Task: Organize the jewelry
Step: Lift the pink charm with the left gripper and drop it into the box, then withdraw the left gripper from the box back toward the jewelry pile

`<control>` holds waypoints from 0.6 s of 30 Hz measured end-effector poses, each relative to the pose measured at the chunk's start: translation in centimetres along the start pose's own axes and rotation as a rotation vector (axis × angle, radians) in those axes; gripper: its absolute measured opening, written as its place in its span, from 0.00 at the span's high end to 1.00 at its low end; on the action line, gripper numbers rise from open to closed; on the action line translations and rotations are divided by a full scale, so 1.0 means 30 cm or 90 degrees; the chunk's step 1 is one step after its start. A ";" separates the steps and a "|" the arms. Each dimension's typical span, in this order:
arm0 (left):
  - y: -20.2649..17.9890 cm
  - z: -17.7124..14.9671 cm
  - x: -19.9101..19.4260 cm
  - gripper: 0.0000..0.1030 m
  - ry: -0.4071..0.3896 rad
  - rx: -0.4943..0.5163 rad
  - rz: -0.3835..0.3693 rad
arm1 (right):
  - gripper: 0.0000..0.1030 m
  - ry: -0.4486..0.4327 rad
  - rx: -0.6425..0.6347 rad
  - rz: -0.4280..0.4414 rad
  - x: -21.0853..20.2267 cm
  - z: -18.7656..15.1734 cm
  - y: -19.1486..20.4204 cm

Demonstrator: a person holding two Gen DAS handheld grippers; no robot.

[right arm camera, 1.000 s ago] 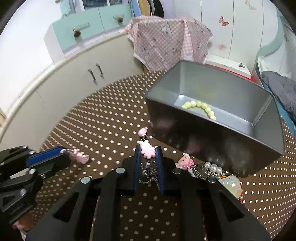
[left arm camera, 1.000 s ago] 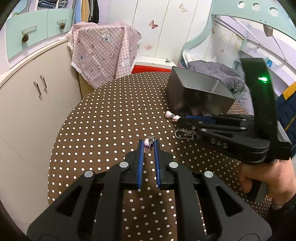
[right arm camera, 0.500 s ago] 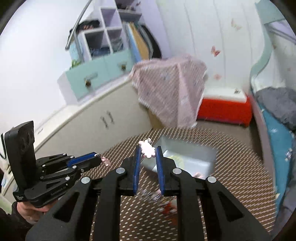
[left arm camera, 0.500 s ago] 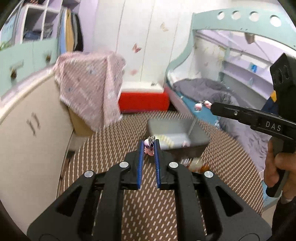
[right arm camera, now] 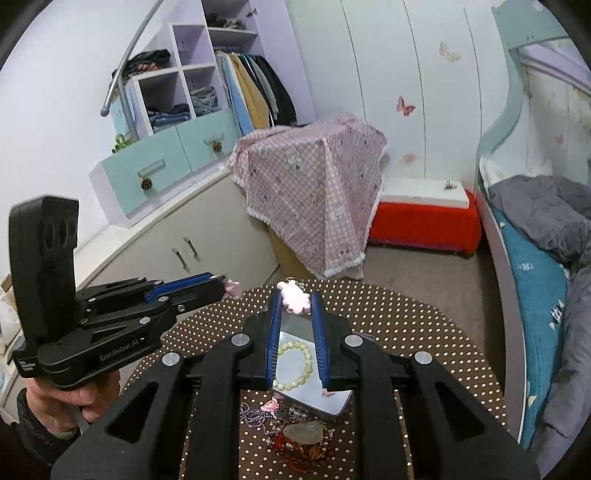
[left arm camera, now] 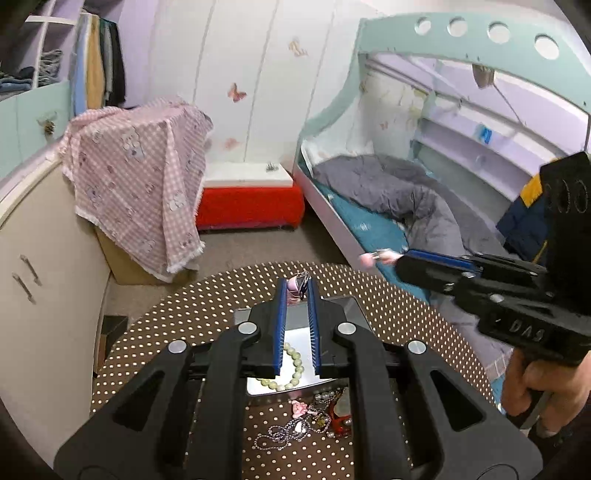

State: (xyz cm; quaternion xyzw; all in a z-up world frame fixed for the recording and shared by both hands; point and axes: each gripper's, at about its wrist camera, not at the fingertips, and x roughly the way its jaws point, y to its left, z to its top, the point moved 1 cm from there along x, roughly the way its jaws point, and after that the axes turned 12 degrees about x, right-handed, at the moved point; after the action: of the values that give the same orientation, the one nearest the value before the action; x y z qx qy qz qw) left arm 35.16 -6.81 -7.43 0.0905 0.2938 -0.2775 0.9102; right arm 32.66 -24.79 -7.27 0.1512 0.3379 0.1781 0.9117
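Pink bear charm — light, rigid, pinched in right gripper fingers. Small pink charm with metal clasp — pinched in left gripper; grip bodies, not clasps.

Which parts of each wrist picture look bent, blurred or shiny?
Left wrist view: the bed frame bows into an arc, corners go black, and the tin floor gleams. Right wrist view: wardrobe doors curve, the pink charm looks slightly soft, the tin's floor mirrors light.
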 end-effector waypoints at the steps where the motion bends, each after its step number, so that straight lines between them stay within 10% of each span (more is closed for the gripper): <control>1: 0.000 -0.002 0.016 0.86 0.012 0.003 -0.001 | 0.85 0.007 0.006 -0.001 0.021 -0.002 -0.008; 2: 0.000 -0.005 0.039 0.80 0.029 0.007 0.004 | 0.85 0.010 0.013 -0.007 0.035 -0.004 -0.017; 4: 0.013 -0.016 0.056 0.09 0.037 -0.005 0.034 | 0.69 0.012 0.037 -0.027 0.056 0.001 -0.045; 6: 0.044 -0.026 0.032 0.08 0.008 -0.043 0.049 | 0.24 -0.004 0.065 -0.050 0.051 0.001 -0.078; 8: 0.068 -0.038 0.012 0.07 0.003 -0.061 0.063 | 0.12 -0.026 0.080 -0.064 0.027 -0.001 -0.104; 18: 0.070 -0.125 -0.106 0.07 -0.024 -0.064 0.135 | 0.09 -0.064 0.093 -0.072 -0.088 -0.050 -0.147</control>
State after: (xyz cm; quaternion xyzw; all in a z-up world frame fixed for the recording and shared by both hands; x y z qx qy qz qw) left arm 32.38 -2.39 -8.60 0.0696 0.2788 -0.1662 0.9433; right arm 30.75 -29.62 -8.61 0.2071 0.3117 0.0937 0.9226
